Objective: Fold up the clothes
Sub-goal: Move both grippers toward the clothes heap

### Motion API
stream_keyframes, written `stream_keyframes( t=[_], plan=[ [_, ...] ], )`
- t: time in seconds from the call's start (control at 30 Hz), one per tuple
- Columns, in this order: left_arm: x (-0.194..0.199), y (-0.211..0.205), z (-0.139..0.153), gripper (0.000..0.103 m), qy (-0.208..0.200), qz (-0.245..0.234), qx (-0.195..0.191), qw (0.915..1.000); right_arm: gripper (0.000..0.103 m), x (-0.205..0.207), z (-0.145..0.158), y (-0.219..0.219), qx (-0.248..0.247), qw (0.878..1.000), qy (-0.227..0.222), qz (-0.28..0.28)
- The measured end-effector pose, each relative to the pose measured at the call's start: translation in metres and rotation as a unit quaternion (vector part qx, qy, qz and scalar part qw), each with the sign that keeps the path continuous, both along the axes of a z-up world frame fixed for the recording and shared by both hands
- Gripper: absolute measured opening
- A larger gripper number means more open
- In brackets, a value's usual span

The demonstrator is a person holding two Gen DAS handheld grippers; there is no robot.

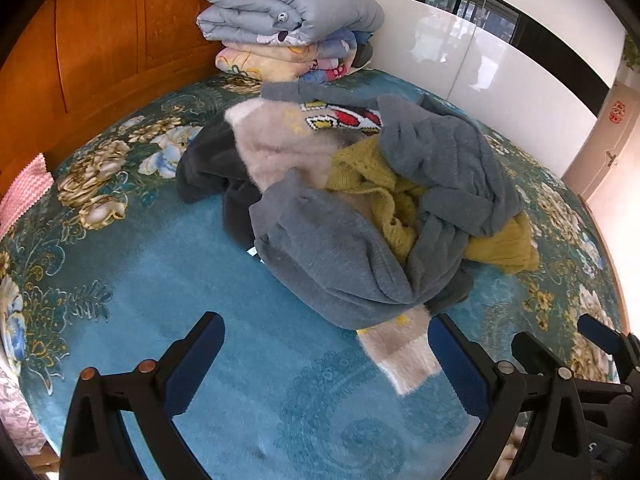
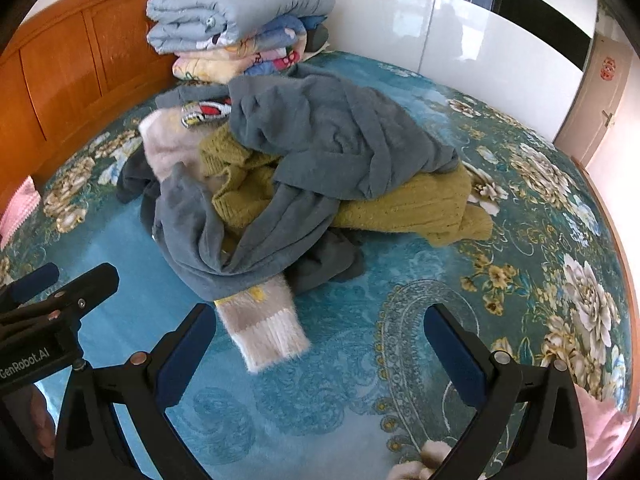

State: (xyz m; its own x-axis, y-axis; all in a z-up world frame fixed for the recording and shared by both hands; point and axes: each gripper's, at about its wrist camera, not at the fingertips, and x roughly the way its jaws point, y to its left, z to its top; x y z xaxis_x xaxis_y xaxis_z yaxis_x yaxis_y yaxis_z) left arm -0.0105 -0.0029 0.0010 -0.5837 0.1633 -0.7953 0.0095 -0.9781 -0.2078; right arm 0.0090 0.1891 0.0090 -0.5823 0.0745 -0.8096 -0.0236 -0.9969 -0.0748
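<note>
Left gripper point(image 1: 326, 344): mine, jaws spread wide, nothing between them, held over the bare blue middle of the bed.
Right gripper point(image 2: 320, 334): mine too, jaws just as wide and empty, beside the left one, toward the bed's near edge.
Bed point(image 1: 120, 280): one, under a teal flowered cover, carrying all the clothes.
Clothes pile point(image 1: 360, 200): one heap at the bed's centre, unfolded; I count four or five garments, tangled so I cannot be sure.
Grey fleece point(image 2: 320, 140): on top, draped over the rest.
Mustard knit point(image 2: 416, 204): one, under the grey, poking out toward the right edge.
Pale fuzzy sweater point(image 1: 280, 152): one; its cuffed sleeve point(image 2: 268, 332) trails toward the near edge, closest to my grippers.
Dark garment point(image 1: 208, 168): one, at the pile's left side.
Folded quilts point(image 2: 236, 28): one stack of several at the headboard point(image 2: 72, 72) end.
</note>
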Motion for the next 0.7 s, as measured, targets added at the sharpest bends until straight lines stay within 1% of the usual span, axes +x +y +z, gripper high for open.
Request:
stream_keyframes(
  t=[0.07,0.2,0.3,0.4,0.53,0.7],
  plan=[
    [-0.013,0.0,-0.013,0.103,-0.005,-0.002,0.002,1.0,0.103,-0.002,-0.003,0.002,0.002,1.0,-0.006,0.001],
    [-0.018,0.003,-0.025,0.103,-0.004,-0.006,-0.006,1.0,0.103,-0.009,-0.011,0.004,0.01,1.0,-0.02,0.004],
    [-0.021,0.006,-0.029,0.103,-0.002,-0.012,-0.011,0.9999,0.103,-0.02,-0.024,0.001,0.023,0.999,-0.031,0.009],
    [-0.024,0.01,-0.034,0.103,0.0,-0.018,-0.016,0.9997,0.103,-0.02,-0.031,0.004,0.019,0.999,-0.031,0.004],
    [-0.03,0.013,-0.038,0.103,0.004,-0.022,-0.02,0.9996,0.103,-0.024,-0.036,0.006,0.02,0.999,-0.033,0.005],
    [-0.037,0.013,-0.041,0.103,0.0,-0.024,-0.012,0.9996,0.103,-0.028,-0.039,0.007,0.019,0.999,-0.031,0.007]
  ],
)
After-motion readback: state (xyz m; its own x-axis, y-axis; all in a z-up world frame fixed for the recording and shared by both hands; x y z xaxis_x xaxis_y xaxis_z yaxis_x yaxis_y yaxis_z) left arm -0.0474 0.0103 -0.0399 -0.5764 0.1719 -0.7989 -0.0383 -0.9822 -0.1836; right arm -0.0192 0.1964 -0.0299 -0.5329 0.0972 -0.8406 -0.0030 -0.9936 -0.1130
